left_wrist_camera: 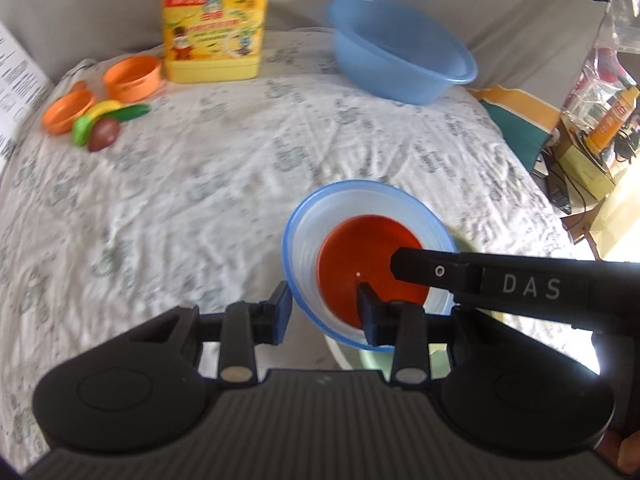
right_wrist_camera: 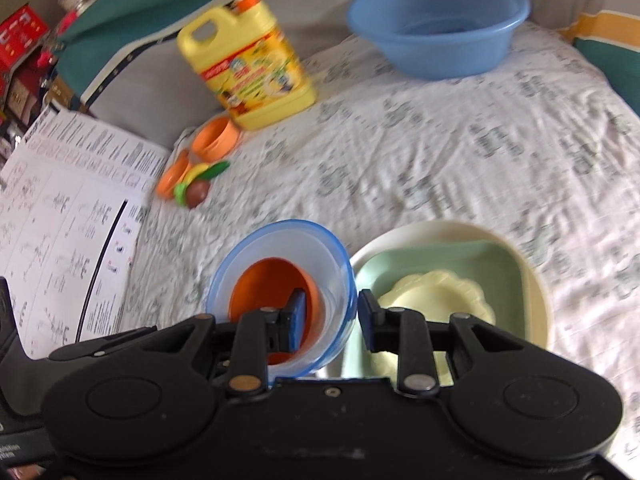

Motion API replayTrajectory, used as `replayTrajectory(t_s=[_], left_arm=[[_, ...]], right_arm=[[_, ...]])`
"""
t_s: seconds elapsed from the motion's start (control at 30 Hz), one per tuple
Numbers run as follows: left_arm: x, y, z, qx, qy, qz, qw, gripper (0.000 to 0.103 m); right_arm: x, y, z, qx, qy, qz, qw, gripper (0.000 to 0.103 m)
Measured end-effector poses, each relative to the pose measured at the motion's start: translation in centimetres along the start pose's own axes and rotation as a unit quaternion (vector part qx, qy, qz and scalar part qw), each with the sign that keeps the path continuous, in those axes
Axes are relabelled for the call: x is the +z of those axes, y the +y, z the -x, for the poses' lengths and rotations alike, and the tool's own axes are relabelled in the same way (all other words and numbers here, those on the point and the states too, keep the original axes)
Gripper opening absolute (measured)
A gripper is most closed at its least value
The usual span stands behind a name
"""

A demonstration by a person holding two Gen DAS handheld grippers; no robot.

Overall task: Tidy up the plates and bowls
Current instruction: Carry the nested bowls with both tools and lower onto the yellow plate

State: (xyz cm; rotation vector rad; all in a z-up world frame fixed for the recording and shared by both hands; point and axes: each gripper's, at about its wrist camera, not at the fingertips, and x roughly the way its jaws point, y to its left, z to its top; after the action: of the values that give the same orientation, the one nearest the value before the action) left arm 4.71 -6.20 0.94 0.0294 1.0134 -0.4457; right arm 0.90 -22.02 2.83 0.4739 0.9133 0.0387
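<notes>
Bowl: translucent blue-rimmed plastic bowl (left_wrist_camera: pixel 362 260) with an orange bowl (left_wrist_camera: pixel 368 268) nested inside; appears lifted above the patterned white bedsheet (left_wrist_camera: pixel 200 184), tilted, at 9 o'clock of the dish stack in the right wrist view.
Left gripper (left_wrist_camera: pixel 325 306): jaws closed on the bowl's near wall, one pad outside, one inside.
Right gripper (right_wrist_camera: pixel 330 320): jaws closed on the opposite wall, one pad inside against the orange bowl, one outside.
Dish stack: cream round plate (right_wrist_camera: pixel 538 276) carrying a pale green square dish (right_wrist_camera: pixel 472 264) and a pale yellow scalloped dish (right_wrist_camera: pixel 440 292).
Risk: thin rim gripped from two sides; uneven pull could flex or twist it free, and tilt may let the orange bowl slide out.
Risk, placing: lowered off-centre, the bowl could knock the scalloped dish or rock on the soft sheet.
Surroundings: blue plastic basin (left_wrist_camera: pixel 400 48) at 1 o'clock; yellow detergent jug (left_wrist_camera: pixel 214 20) at 11 o'clock; small orange cups (left_wrist_camera: pixel 132 78) and toy vegetables (left_wrist_camera: pixel 106 126) at 10 o'clock; printed paper sheet (right_wrist_camera: pixel 60 220) at 9 o'clock.
Obstruction: none in the way.
</notes>
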Motion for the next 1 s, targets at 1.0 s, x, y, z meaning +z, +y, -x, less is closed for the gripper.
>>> replayTrajectory(t_s=[1.0], left_arm=[[0.1,-5.4,-6.0,-0.031,0.076,-0.022,0.9964,0.035]], right_arm=[[-0.9,-8.0,-0.1,-0.032,0.036,-0.072,0.996,0.028]])
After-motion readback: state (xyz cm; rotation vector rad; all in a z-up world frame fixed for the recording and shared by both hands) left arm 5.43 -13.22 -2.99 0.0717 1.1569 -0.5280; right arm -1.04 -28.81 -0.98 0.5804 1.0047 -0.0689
